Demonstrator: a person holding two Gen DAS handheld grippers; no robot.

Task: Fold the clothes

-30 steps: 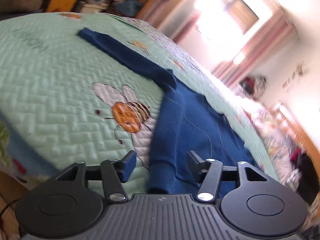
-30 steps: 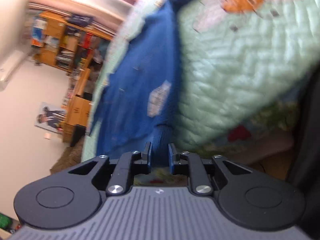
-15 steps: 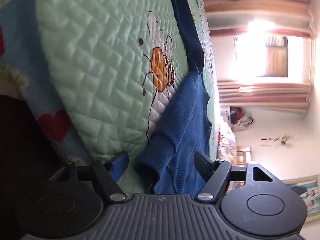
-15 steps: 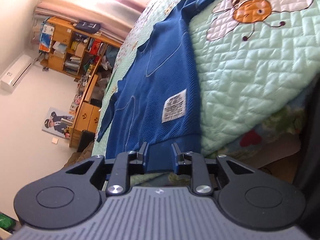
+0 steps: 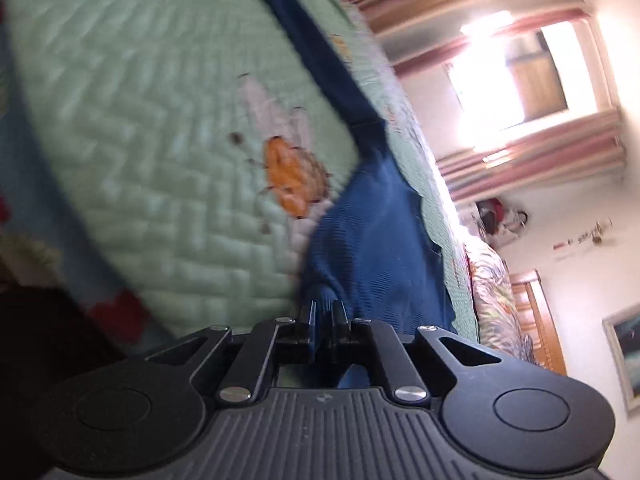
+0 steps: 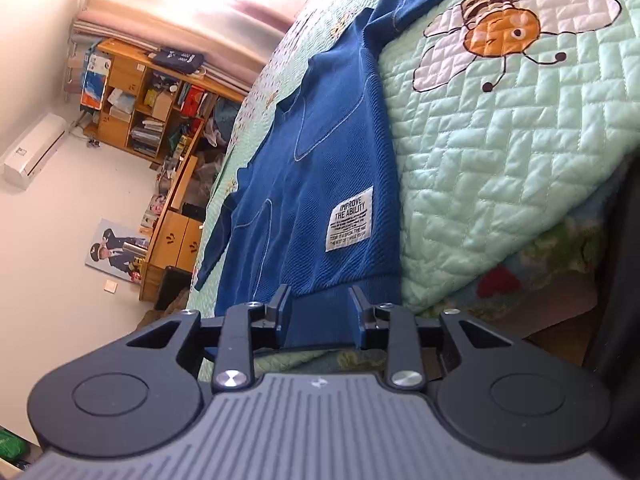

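A blue knit sweater (image 6: 320, 152) with a white label (image 6: 350, 220) lies spread on a green quilted bed cover (image 6: 500, 152), one sleeve stretched toward the far side (image 5: 316, 52). My left gripper (image 5: 323, 312) is shut on the sweater's hem (image 5: 360, 240) at the bed's near edge. My right gripper (image 6: 318, 300) is partly open, its fingers on either side of the ribbed hem band (image 6: 320, 320), which lies loose between them.
A bee picture (image 6: 500, 32) is stitched on the cover beside the sweater. A wooden shelf unit (image 6: 152, 104) full of things stands past the bed, with a bright curtained window (image 5: 512, 80) on the far wall. The bed's edge drops off just below both grippers.
My left gripper has closed on the sweater's hem; it was wide open around it. My right gripper has opened from its pinch on the hem.
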